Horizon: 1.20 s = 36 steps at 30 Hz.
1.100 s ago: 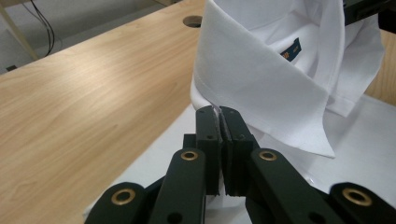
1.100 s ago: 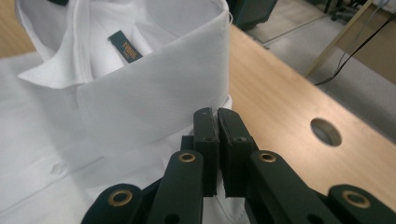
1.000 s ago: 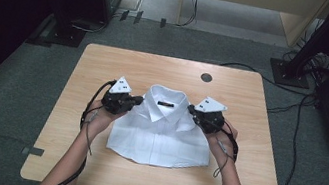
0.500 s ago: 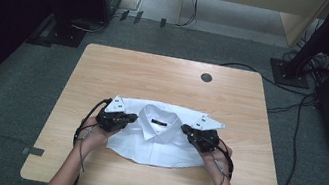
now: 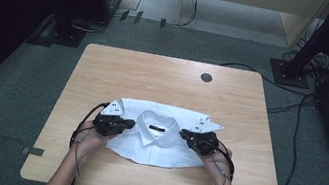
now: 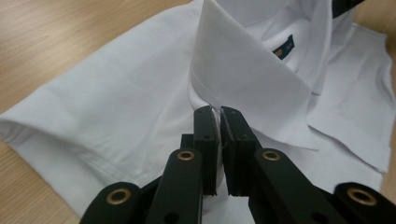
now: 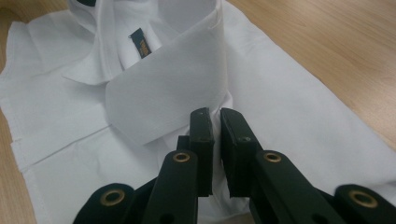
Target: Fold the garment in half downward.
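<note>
Both grippers have come nearer the table's near edge since the earlier frames, bringing the folded white dress shirt [image 5: 157, 139] with them; it now lies flat on the wooden table [image 5: 164, 80], on its near half. The left gripper [image 6: 219, 112] is pinched nearly closed on a fold of cloth at the base of the collar, and the right gripper [image 7: 216, 114] does the same on the other side. Their bodies hide the shirt's shoulders in the high view. A dark neck label [image 6: 283, 47] carries orange lettering, too small to read.
</note>
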Each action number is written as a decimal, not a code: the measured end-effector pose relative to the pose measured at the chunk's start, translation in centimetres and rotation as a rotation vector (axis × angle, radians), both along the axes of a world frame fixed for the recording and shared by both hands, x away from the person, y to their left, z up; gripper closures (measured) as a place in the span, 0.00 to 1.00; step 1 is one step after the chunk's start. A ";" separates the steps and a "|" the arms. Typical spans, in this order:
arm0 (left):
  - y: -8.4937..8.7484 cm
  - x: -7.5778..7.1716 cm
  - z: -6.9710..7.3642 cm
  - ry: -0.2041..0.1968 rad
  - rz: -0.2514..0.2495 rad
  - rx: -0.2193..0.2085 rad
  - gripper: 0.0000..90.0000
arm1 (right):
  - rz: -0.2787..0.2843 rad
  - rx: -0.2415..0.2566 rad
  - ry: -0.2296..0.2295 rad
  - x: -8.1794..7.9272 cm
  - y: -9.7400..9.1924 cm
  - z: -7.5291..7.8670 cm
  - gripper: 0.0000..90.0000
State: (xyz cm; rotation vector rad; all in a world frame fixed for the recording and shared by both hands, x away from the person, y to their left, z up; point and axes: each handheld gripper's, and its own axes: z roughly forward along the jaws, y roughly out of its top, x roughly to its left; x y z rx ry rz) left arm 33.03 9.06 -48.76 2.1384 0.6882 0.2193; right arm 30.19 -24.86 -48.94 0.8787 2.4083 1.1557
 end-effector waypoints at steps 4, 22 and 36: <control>0.3 0.3 -0.1 0.084 0.000 -0.023 0.83 | 0.026 0.020 0.023 0.0 -0.3 0.0 0.88; 1.9 2.2 0.7 0.048 0.080 -0.063 0.43 | -0.075 0.106 0.040 1.5 -3.9 1.7 0.66; 1.6 3.4 -1.0 0.035 0.114 0.019 0.33 | -0.072 0.080 0.119 3.2 -4.2 -0.6 0.60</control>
